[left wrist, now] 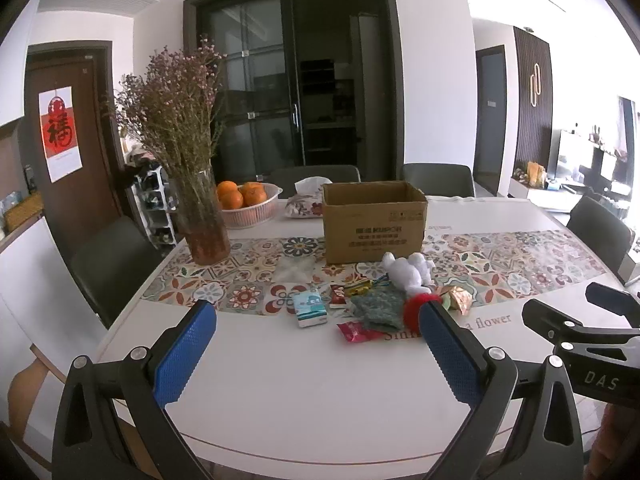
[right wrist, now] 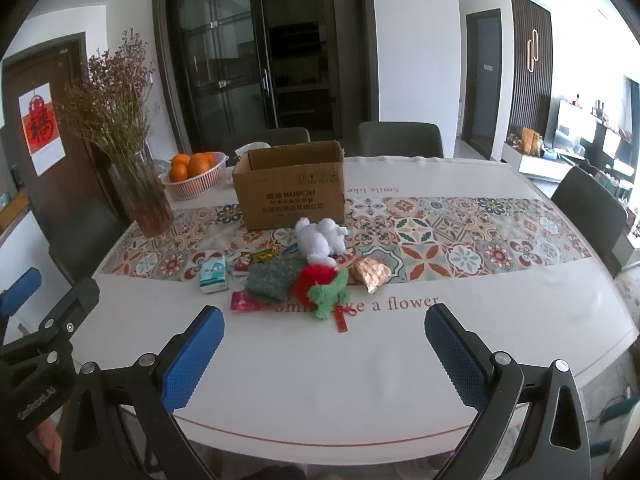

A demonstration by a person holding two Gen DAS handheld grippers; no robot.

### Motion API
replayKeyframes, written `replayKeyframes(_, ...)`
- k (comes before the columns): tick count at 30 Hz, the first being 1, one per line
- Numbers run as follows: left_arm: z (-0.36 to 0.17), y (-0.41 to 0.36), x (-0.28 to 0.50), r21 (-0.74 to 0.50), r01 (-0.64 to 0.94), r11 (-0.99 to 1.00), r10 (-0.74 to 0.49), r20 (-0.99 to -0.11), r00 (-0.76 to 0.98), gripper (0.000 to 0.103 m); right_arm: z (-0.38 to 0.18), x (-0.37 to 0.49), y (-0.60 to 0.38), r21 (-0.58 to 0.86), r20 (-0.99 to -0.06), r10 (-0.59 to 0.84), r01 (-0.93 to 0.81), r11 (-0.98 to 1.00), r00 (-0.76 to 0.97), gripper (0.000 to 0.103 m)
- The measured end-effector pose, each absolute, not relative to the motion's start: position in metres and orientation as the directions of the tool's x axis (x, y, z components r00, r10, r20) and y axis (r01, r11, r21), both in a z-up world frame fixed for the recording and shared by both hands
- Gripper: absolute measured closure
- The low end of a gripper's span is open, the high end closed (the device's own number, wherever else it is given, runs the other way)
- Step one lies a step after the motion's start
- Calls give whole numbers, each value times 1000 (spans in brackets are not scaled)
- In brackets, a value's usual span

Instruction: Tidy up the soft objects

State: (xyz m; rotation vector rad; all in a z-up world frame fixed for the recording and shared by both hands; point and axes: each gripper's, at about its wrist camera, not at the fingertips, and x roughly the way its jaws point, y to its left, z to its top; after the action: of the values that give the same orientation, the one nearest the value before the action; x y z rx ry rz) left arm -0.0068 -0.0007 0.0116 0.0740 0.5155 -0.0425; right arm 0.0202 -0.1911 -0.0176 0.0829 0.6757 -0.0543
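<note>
across the middle of both frames, on the white tablecloth's near half, lies a small heap of mixed things just in front of an open cardboard box. the soft ones sit together: a white plush toy nearest the box and seemingly close against its front wall, a grey-green knitted cloth lower and to the left, and a red and green plush piece lower centre with a red tag trailing toward the bottom of the frame. mixed among them are a small tissue pack at the left, a pink snack wrapper, smaller wrappers near the box, and a crumpled gold foil packet at the right.

both tongs stand wide and empty. the left gripper frames the heap from the lower part of its view, well short of it; the right gripper does likewise, its blue pads over bare cloth. each tool shows at the edge of the other's view.

nothing soft shows above the box rim and its inside is hidden, so sorting looks not yet begun; this reads as the approach to a first pick. the red and green plush is nearest the right tongs and looks the natural first target. the next move calls for reaching up-frame, straddling one soft item alone, closing gently on its bulk, then lifting it over the rim. the risk is pinching a neighbouring wrapper or the knitted cloth along with it.

at upper left a vase of dried flowers and a basket of oranges stand clear of the work.
</note>
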Motion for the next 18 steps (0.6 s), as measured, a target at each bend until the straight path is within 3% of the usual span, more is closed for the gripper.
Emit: replayKeyframes(18,14,-4,-8,61,59,996,-22,-485,874,0,-14,21,-191,62,-622,-19,74,995,783,1)
